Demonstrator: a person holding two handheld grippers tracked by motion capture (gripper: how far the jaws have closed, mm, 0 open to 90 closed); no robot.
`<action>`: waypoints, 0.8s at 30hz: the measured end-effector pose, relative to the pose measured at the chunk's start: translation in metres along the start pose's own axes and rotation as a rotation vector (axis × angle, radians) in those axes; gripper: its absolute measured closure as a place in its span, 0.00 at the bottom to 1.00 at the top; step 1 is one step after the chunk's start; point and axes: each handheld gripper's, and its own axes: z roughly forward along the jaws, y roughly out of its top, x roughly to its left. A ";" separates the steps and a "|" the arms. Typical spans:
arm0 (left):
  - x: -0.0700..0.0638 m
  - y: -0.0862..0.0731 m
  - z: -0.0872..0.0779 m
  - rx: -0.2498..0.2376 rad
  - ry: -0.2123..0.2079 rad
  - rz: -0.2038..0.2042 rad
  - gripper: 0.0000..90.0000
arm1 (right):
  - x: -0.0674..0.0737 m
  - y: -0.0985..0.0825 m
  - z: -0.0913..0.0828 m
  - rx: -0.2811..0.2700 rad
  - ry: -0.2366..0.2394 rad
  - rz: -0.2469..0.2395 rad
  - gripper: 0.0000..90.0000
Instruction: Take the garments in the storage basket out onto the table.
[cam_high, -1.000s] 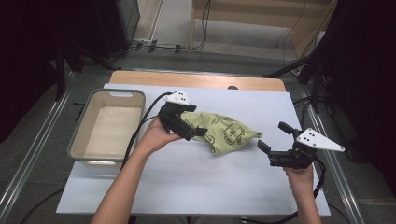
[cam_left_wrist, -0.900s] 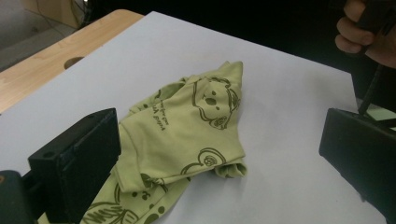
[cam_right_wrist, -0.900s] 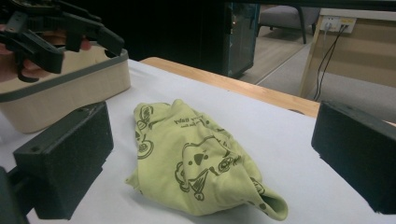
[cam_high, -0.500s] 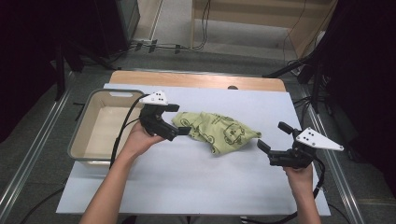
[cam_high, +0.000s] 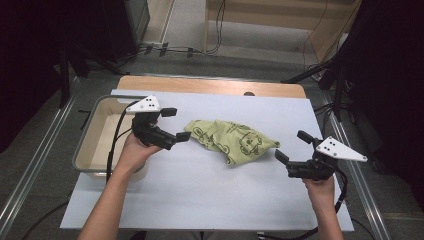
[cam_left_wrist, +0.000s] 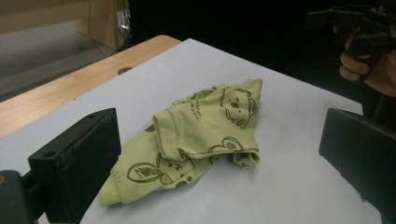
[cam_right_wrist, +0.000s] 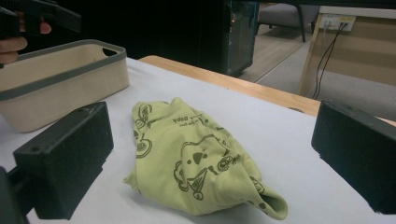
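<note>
Left gripper (cam_high: 172, 125) pulled back from green cloth (cam_high: 231, 140), jaws apart; right gripper (cam_high: 294, 148) waiting near, jaws apart; cloth crumpled on tabletop (cam_high: 200, 190).

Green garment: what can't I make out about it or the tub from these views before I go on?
- Green garment: its underside and inner layers, hidden by its own folds in all views.
- Tub: near inner corner in the high view, covered by the left gripper and hand.
- Tub floor in the right gripper view: hidden behind its wall.
</note>
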 end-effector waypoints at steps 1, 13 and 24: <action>0.000 -0.001 -0.002 -0.004 0.006 -0.001 0.00 | 0.000 0.000 0.000 0.000 0.000 0.000 0.00; 0.002 -0.011 -0.029 -0.042 0.084 -0.014 0.00 | 0.002 0.000 0.000 0.007 -0.011 -0.014 0.00; 0.000 -0.022 -0.045 -0.078 0.145 -0.038 0.00 | 0.002 -0.001 0.000 0.011 -0.018 -0.014 0.00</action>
